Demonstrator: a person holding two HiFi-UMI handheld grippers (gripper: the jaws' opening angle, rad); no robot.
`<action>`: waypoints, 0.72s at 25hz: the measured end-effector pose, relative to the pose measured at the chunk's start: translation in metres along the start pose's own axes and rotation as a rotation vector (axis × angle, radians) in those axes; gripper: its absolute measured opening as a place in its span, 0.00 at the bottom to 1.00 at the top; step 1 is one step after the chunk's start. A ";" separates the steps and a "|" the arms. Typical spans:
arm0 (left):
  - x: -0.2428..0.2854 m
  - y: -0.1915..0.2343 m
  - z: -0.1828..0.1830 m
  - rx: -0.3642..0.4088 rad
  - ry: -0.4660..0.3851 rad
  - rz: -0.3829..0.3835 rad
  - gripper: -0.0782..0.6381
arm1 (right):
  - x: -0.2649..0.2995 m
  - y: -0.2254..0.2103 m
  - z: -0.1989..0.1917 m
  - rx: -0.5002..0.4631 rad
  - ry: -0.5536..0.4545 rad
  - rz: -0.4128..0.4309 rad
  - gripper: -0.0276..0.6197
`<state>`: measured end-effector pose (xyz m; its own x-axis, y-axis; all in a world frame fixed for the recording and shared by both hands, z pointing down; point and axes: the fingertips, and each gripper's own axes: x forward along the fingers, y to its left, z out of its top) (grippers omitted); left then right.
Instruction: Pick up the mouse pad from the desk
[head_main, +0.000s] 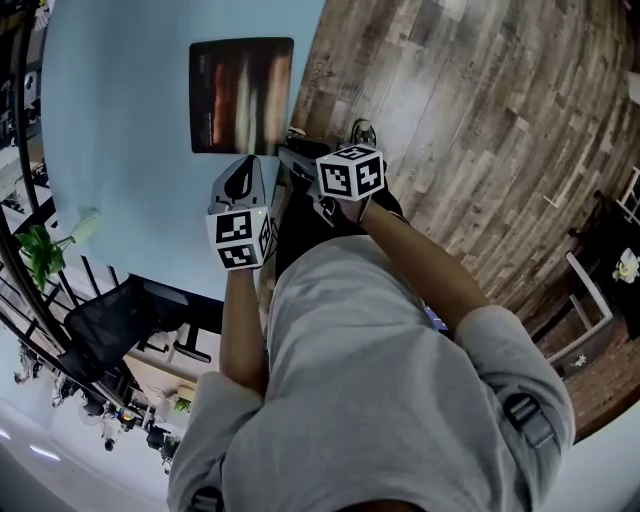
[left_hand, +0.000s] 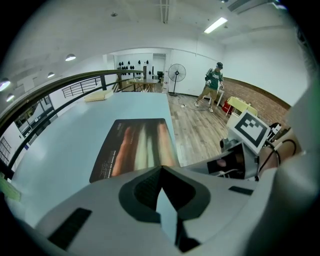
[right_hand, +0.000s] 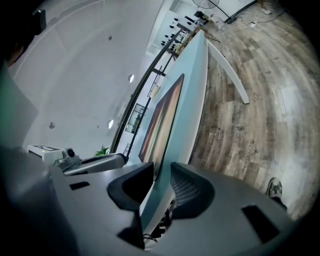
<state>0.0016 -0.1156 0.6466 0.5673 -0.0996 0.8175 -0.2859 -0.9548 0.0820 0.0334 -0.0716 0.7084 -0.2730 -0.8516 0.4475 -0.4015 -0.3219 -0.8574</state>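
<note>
The dark mouse pad (head_main: 241, 95) is laid flat on the light blue desk (head_main: 120, 150), close to the desk's edge by the wooden floor (head_main: 480, 120). The left gripper (left_hand: 161, 169) is held closed and empty over the desk. The right gripper (right_hand: 161, 172) is turned sideways, jaws spread, the desk's edge seen between them, nothing gripped

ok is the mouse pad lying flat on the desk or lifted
Flat: the mouse pad lies spread on the desk, with no edge raised.
</note>
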 end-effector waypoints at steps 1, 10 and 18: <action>0.001 0.001 0.000 -0.004 -0.001 -0.002 0.12 | 0.002 -0.001 -0.001 0.008 0.006 -0.005 0.22; 0.005 0.008 -0.001 -0.057 -0.022 -0.028 0.12 | 0.003 -0.001 -0.003 0.007 0.041 -0.069 0.21; 0.006 0.015 0.000 -0.084 -0.045 -0.039 0.12 | 0.000 0.001 -0.002 -0.039 0.042 -0.185 0.17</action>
<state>0.0004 -0.1308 0.6532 0.6128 -0.0775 0.7864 -0.3257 -0.9315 0.1620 0.0313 -0.0706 0.7082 -0.2274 -0.7608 0.6079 -0.4819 -0.4545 -0.7491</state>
